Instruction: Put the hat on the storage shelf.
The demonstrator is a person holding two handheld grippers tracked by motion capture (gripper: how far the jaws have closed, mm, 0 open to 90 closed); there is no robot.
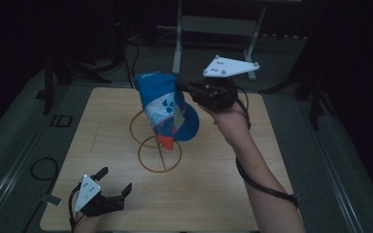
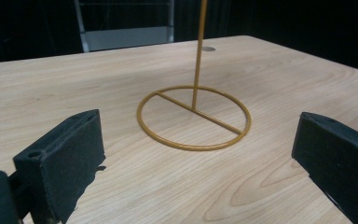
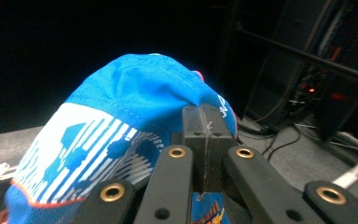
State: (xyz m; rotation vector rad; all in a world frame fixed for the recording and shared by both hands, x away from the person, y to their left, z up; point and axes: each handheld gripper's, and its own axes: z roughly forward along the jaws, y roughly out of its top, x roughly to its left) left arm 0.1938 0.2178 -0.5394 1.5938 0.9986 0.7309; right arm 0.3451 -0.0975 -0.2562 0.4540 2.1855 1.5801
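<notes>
High view first: the pale wooden table (image 1: 213, 194) takes up most of the frame, lit against a dark room with a grey metal frame (image 1: 218, 24) standing behind it; on the middle of the board stands a thin mustard-yellow wire stand (image 1: 159, 153), a flat ring base crossed by a bar with an upright rod rising from it, and a second ring higher up behind the fabric; the ring foot keeps it steady so that something can hang from the top. Next in size is the blue cap with white and orange panels (image 1: 165, 107), draped high around the top of that stand and clear of the table; it seems to be either going on or coming off the stand, and I cannot tell whether it rests on the wire. The right gripper (image 1: 187, 87) has it by the cloth at the far side, jaws pressed tightly together on a fold of fabric, as the right gripper view shows on the cap (image 3: 121, 98); a pinch on the edge lets the crown swing free over the rod. The left gripper (image 1: 114, 182) lies low near the front left corner of the table, jaws spread wide with nothing between them; in the left gripper view it faces the stand's base (image 2: 194, 116), well apart, probably waiting to steady it.
</notes>
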